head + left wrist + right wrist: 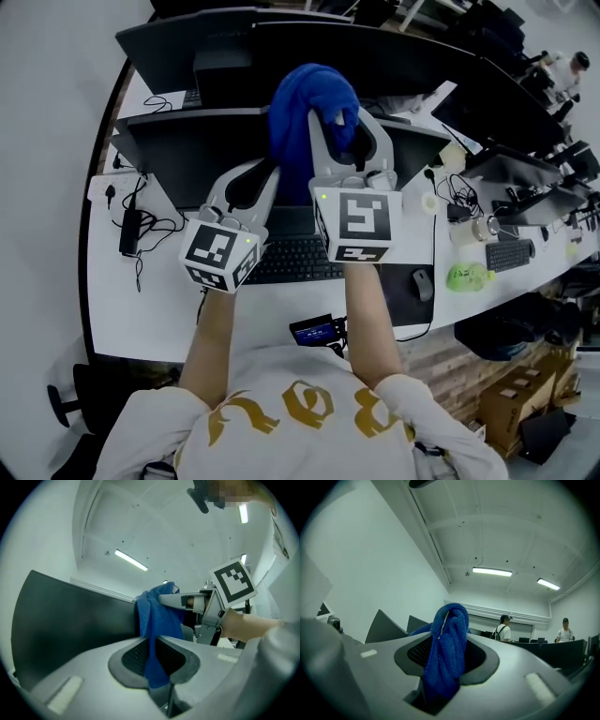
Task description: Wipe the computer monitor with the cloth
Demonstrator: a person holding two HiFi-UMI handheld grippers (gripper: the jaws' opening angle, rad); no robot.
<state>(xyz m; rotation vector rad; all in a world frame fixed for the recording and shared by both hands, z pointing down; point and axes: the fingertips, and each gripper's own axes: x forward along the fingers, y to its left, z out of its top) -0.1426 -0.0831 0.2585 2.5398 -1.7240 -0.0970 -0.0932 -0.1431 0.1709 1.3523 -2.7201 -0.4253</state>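
Left gripper (263,174) and right gripper (339,116) are both clamping the cloth (305,108), holding it above the monitor (183,161). Wiping appears to be pending; the next move is pressing the cloth flat onto the screen.

Blue cloth (157,620) between closed jaws of the left tool (152,660) and the right tool (187,601), dark monitor (70,620) alongside.

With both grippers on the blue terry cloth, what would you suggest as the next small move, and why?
I would probably ease the bunched blue terry cloth forward onto the dark screen of the black computer monitor. The left gripper and the right gripper are both shut on it, and it hangs between them beside the screen, seemingly not pressed against it.
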